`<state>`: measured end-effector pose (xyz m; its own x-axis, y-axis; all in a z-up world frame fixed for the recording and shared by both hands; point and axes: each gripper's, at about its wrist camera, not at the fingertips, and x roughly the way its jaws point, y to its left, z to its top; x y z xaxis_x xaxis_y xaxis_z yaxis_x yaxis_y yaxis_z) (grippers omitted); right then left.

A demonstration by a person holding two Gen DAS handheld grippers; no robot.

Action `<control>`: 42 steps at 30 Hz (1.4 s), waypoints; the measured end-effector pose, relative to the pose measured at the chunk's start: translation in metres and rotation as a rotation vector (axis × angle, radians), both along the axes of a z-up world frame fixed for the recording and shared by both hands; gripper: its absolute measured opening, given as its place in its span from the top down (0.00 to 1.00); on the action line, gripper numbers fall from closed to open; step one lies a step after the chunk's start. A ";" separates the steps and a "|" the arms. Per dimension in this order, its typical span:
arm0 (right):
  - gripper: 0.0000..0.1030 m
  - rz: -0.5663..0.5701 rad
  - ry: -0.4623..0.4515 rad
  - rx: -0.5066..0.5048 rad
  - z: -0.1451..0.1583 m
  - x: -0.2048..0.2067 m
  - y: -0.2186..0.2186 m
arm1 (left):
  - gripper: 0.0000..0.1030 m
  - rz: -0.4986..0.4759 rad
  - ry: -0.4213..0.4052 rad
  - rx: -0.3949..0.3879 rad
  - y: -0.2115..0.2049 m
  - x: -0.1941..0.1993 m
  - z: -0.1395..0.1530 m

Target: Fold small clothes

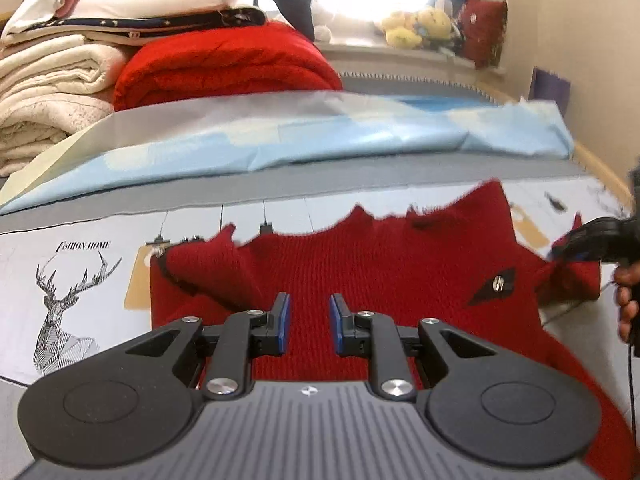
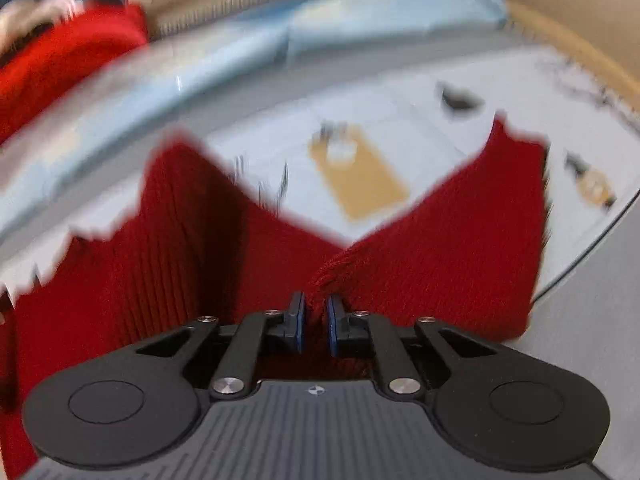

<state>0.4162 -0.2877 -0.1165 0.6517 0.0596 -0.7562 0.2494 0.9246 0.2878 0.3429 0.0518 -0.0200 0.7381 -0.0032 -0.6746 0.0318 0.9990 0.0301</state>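
Note:
A dark red knit garment (image 1: 360, 272) lies spread on the printed bed cover (image 1: 80, 240), its far edge rumpled and a small metal button (image 1: 499, 283) near its right side. My left gripper (image 1: 309, 306) hovers over the garment's middle, its jaws slightly apart with nothing between the blue pads. In the right wrist view my right gripper (image 2: 316, 306) is shut on a pinched fold of the garment (image 2: 460, 240). The left wrist view shows the right gripper (image 1: 560, 254) at the garment's right edge, with a hand (image 1: 626, 304) behind it.
Folded cream blankets (image 1: 52, 92) and a folded red blanket (image 1: 224, 68) are stacked at the back left. A light blue sheet (image 1: 320, 132) lies across the bed behind the garment. Plush toys (image 1: 420, 26) sit on the sill. The cover's rounded edge (image 2: 592, 240) is at the right.

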 end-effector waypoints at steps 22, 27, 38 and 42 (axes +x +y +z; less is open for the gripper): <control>0.58 -0.090 -0.062 -0.101 -0.038 -0.052 -0.154 | 0.78 0.061 0.093 -0.059 -0.003 0.005 -0.015; 0.58 -0.053 -0.064 -0.162 -0.038 -0.004 -0.160 | 0.78 0.076 0.107 -0.071 -0.003 0.012 -0.020; 0.91 -0.205 -0.151 -0.216 -0.037 0.034 -0.171 | 0.78 0.105 0.136 -0.078 0.017 0.027 -0.027; 0.91 -0.518 -0.468 -0.136 -0.002 -0.014 -0.212 | 0.78 0.116 0.135 -0.107 0.026 0.028 -0.023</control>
